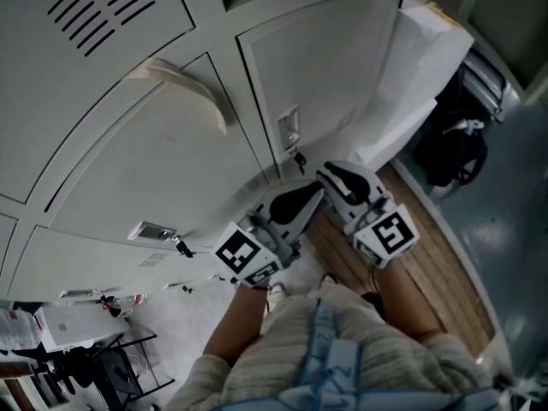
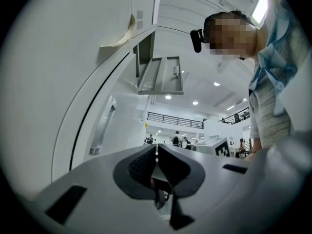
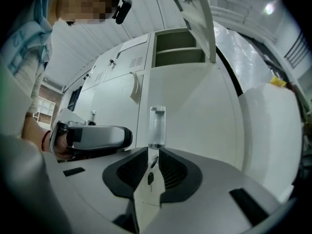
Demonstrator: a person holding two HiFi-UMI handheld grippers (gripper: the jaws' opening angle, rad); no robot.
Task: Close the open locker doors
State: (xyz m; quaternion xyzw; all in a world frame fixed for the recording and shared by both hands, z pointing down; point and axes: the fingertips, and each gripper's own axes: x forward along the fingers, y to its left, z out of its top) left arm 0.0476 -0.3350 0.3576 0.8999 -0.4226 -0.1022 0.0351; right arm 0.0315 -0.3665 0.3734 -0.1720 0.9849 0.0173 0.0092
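The grey locker doors in front of me stand shut in the head view. One has a lock plate [image 1: 288,130] with a key [image 1: 298,157] hanging from it. My right gripper [image 1: 336,176] points at that door, open by a narrow gap, and the lock plate [image 3: 157,126] and the key [image 3: 150,176] show between its pads. Beside it my left gripper [image 1: 310,197] is shut, pads together with nothing held. Higher up, an open locker door [image 3: 197,13] swings out from its compartment [image 3: 178,48]. The left gripper view shows the same open door [image 2: 161,74].
A neighbouring shut door carries a lock plate [image 1: 152,230] and a peeling tape strip [image 1: 184,84]. White plastic sheeting [image 1: 419,67] and a black bag [image 1: 449,152] stand at the right. A wooden strip of floor [image 1: 428,264] runs under me. A black frame [image 1: 94,366] sits lower left.
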